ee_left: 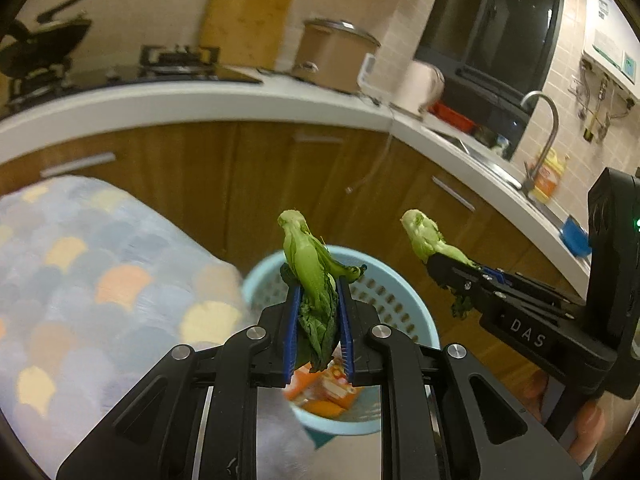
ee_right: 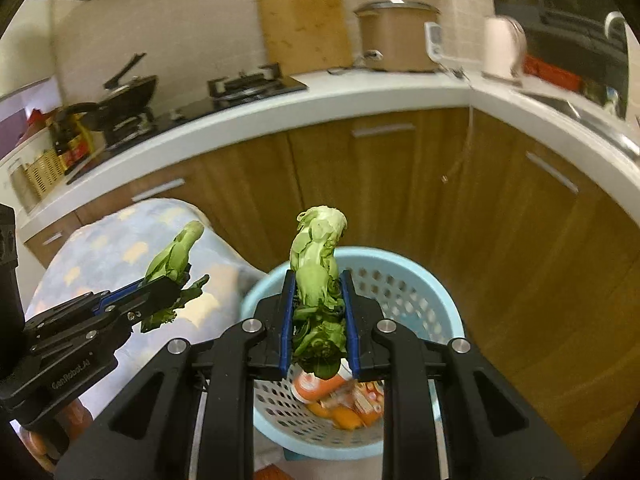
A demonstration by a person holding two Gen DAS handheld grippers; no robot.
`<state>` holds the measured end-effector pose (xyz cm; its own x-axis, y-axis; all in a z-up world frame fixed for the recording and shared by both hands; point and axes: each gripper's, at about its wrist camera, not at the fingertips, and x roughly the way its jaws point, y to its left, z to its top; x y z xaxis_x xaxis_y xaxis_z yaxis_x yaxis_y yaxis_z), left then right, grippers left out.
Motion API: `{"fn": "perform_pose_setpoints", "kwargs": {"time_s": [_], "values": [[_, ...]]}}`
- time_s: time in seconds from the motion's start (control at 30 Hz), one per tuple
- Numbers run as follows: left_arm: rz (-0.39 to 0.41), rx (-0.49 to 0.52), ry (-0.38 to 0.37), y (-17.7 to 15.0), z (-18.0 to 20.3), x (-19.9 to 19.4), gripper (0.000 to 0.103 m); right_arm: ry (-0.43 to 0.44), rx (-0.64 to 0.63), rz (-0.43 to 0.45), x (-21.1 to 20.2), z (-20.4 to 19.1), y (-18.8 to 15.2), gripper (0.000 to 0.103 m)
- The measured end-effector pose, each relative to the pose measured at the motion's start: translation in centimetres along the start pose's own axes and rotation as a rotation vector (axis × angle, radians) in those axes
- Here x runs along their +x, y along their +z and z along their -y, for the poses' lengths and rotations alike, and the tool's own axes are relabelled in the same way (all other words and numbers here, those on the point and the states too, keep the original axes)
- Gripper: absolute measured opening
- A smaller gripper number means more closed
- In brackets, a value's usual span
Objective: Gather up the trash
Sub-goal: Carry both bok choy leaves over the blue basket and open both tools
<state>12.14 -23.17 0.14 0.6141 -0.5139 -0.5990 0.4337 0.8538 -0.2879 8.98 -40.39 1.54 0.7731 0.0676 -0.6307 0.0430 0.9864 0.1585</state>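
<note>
My left gripper [ee_left: 318, 300] is closed down to a narrow gap on 1 bok choy stalk [ee_left: 310, 264]; the blue pads [ee_left: 294, 328] press its dark wilted leaves on both sides, and the pale cut base stands up past my fingertips. My right gripper [ee_right: 318, 300] is likewise nearly closed on a 2nd bok choy stalk [ee_right: 318, 264], leaves pinched between the pads, pale base above the tips.

Below and just beyond both sets of jaws sits a light-blue perforated waste basket [ee_right: 412, 280]. It holds orange-and-white wrappers [ee_right: 340, 396], visible under my right jaws.

Left of my jaws lies a pastel scale-patterned fabric [ee_left: 92, 280]. Ahead, beyond the basket, are wooden cabinet doors [ee_right: 360, 184] under a white countertop [ee_right: 320, 96]. A wooden cutting board [ee_right: 302, 24] and a rice cooker [ee_right: 396, 36] stand farther back.
</note>
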Motion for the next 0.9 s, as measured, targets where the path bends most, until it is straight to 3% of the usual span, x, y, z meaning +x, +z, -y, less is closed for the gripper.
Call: {"fn": "perform_pose_setpoints", "kwargs": {"time_s": [0.2,0.23,0.27,0.33,0.57,0.73,0.8,0.9], "values": [[-0.103,0.006,-0.072,-0.6,0.2,3.4,0.018,-0.034,0.025,-0.051,1.8,1.5,-1.3,0.020],[-0.108,0.012,-0.070,-0.7,0.4,3.7,0.024,-0.030,0.033,-0.057,2.0,1.7,-1.5,0.020],[-0.105,0.024,-0.057,-0.8,0.5,3.8,0.038,-0.024,0.042,-0.062,2.1,1.9,-1.6,0.021],[-0.084,0.033,-0.037,-1.0,0.4,3.5,0.053,-0.021,0.048,-0.062,2.1,2.0,-1.7,0.028],[-0.042,0.038,-0.018,-0.7,-0.2,1.6,0.054,-0.052,0.023,-0.025,0.6,1.2,-2.1,0.029],[0.018,0.043,0.003,-1.0,-1.0,-1.2,0.055,-0.028,0.012,0.023,-1.1,-0.7,-2.4,0.029],[0.050,0.054,0.023,-1.2,-1.3,-2.4,0.058,-0.035,0.005,0.044,-1.7,-1.7,-2.6,0.029],[0.115,0.067,0.075,-1.8,-1.8,-4.6,0.072,-0.036,-0.005,0.071,-2.5,-3.2,-3.0,0.032]]}}
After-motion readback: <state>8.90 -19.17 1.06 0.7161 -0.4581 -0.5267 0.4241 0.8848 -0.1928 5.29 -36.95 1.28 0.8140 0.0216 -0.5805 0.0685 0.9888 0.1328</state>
